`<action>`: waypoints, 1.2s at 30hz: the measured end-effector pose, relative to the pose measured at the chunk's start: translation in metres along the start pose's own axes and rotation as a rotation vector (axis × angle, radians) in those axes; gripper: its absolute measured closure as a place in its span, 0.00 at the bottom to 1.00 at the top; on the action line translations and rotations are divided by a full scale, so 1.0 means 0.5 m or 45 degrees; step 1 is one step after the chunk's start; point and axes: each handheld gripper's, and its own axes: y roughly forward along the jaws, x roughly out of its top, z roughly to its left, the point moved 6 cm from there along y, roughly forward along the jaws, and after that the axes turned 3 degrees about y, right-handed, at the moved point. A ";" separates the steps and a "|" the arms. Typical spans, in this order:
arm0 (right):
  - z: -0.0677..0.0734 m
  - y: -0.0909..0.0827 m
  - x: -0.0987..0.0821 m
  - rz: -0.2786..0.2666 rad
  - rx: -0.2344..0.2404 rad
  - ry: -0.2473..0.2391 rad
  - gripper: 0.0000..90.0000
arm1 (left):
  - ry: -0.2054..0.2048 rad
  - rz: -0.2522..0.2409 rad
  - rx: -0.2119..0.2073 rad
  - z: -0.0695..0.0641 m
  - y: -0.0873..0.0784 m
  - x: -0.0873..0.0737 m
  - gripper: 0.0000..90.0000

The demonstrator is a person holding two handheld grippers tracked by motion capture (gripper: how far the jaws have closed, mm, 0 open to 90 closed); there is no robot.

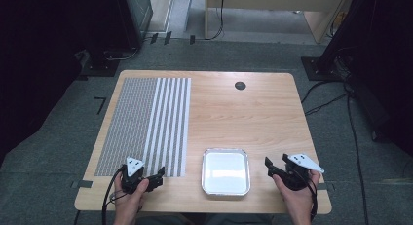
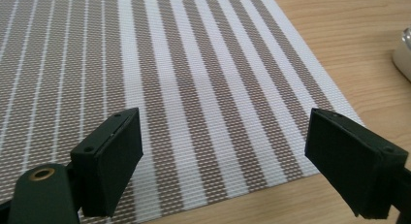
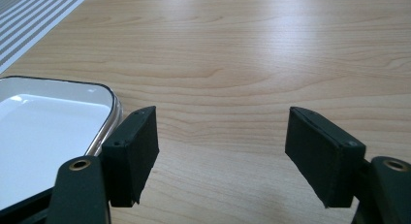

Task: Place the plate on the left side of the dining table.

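At the near edge of the wooden table (image 1: 234, 108), 2 hands are seen entering from the bottom of the high view. The left hand (image 1: 127, 200) is placed at about 7 o'clock from the table's centre, and the left gripper (image 1: 151, 178) is held at the near edge of a striped woven placemat (image 1: 146, 122). In the left gripper view its jaws are seen standing wide apart, with nothing between them, above the mat's near right corner (image 2: 194, 112).

The right hand (image 1: 297, 198) is placed at about 5 o'clock, and the right gripper (image 1: 272, 167) is held above bare wood. In the right gripper view its jaws are likewise seen spread wide and empty over the tabletop (image 3: 252, 64).

Between the 2 grippers, at 6 o'clock near the front edge, a white square tray (image 1: 226, 190) with a metallic rim is set flat; its corner (image 3: 48, 117) is seen just beside the right gripper's left-hand jaw. The tray lies just to the right of the mat, apart from it.

Farther off, at about 12 o'clock near the far edge, a round dark cable port (image 1: 240, 85) is set into the table. Beyond it, grey floor (image 1: 234, 54) with black cables is recorded.
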 end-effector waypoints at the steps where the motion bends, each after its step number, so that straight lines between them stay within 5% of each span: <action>1: 0.002 0.001 0.000 -0.001 0.002 -0.001 0.31 | 0.003 0.001 -0.005 -0.004 0.001 0.000 0.15; 19: 0.043 0.003 -0.003 -0.020 0.126 -0.042 0.38 | 0.035 0.000 -0.148 -0.103 0.014 0.003 0.15; 36: 0.058 0.002 -0.001 -0.025 0.220 0.026 0.35 | 0.085 -0.041 -0.325 -0.217 0.007 0.054 0.15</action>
